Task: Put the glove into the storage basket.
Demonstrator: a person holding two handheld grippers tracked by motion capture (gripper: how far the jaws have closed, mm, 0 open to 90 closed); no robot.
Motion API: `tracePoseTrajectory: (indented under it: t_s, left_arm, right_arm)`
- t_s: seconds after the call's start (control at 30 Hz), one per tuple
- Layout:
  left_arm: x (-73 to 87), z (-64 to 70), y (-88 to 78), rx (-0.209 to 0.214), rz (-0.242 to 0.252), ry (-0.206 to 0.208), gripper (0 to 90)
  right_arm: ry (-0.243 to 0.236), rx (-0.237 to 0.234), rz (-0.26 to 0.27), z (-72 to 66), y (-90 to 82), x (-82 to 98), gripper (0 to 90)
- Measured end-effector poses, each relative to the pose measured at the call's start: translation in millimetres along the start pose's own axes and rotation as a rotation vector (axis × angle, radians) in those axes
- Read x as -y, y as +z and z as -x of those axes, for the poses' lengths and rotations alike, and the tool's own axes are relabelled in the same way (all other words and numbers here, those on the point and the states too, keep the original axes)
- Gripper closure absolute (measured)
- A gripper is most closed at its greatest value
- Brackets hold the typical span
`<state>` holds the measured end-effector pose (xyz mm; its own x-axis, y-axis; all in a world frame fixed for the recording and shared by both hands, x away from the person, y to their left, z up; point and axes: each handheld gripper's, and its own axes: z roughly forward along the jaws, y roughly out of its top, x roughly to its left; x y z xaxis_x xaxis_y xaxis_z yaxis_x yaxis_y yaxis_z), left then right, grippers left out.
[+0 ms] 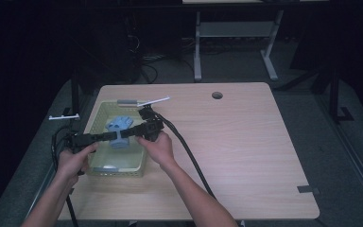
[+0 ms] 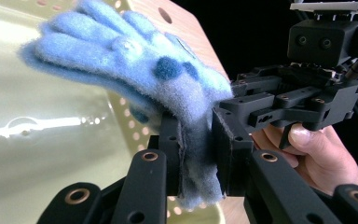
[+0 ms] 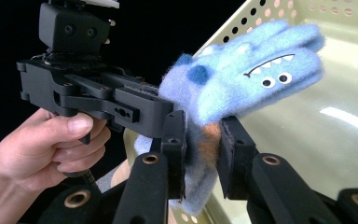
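High view: blue fuzzy glove (image 1: 119, 128) held over the pale green basket (image 1: 139, 163), inside its rim. Left gripper (image 1: 109, 137) and right gripper (image 1: 128, 134) both pinch its cuff from opposite sides, likely to steady it between them for a lift or hand-over.

Two grippers are meeting over one basket (image 1: 96, 113): the left gripper (image 1: 115, 135) coming in from its left side, the right gripper (image 1: 135, 132) from its right. Between them one blue glove (image 1: 119, 125) is hanging above the basket floor, with two eyes stitched on it (image 3: 275, 80). Two hands are working the grippers at the basket's near end. One white stick (image 1: 154, 101) is lying just behind the basket, and one table (image 1: 246, 142) is carrying it all.
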<state>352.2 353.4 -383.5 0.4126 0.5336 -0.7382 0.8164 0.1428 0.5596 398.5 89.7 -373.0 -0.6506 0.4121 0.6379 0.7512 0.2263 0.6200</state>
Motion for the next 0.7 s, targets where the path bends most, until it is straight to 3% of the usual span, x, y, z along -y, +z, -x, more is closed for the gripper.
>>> tracePoseTrajectory:
  t_s: [0.7]
  left_arm:
    - [-1.2,-16.2,6.0,-0.101,-0.104,0.006,76.1]
  right_arm:
    - [0.036,0.018,-0.047,16.2,26.7,8.2,73.6]
